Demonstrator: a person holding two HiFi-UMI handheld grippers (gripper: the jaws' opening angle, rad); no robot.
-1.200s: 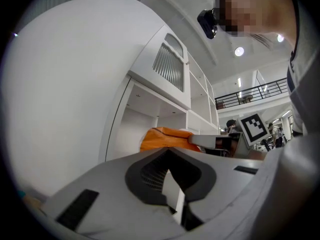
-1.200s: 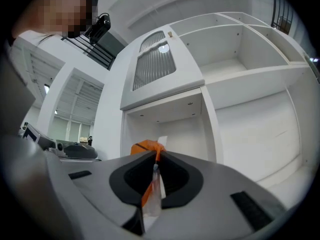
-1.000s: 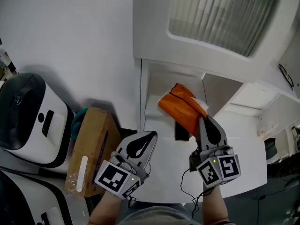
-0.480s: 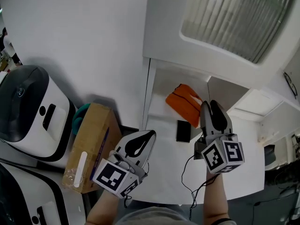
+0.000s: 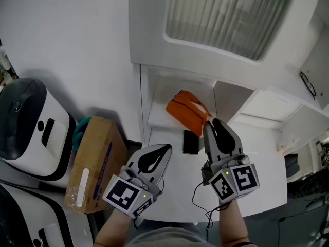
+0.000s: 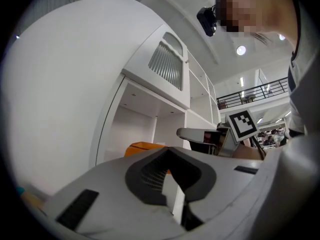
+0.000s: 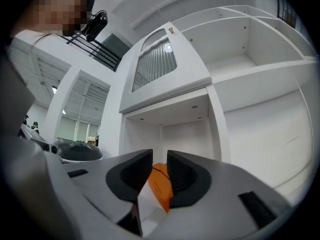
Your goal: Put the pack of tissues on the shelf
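Observation:
The orange pack of tissues (image 5: 186,112) lies on the low shelf (image 5: 158,119) inside the white cabinet, free of both grippers. My right gripper (image 5: 219,131) hangs just in front of it and below; its jaws are closing with nothing between them. In the right gripper view the pack (image 7: 161,184) shows beyond the narrow gap of the right gripper (image 7: 159,166). My left gripper (image 5: 156,157) is shut and empty, low at the left over the table edge. In the left gripper view the pack (image 6: 142,147) peeks over the left gripper (image 6: 172,184).
A black flat device (image 5: 190,142) lies on the white table (image 5: 175,189) by the shelf. A cardboard box (image 5: 90,163) and a white-and-black machine (image 5: 25,127) stand at the left. A cabinet door with ribbed glass (image 5: 221,14) hangs above. A cable (image 5: 200,205) trails from the right gripper.
The right gripper held the orange pack a second ago; it let go, and the pack now rests on the shelf. The right gripper has drawn back. The left gripper stayed put.

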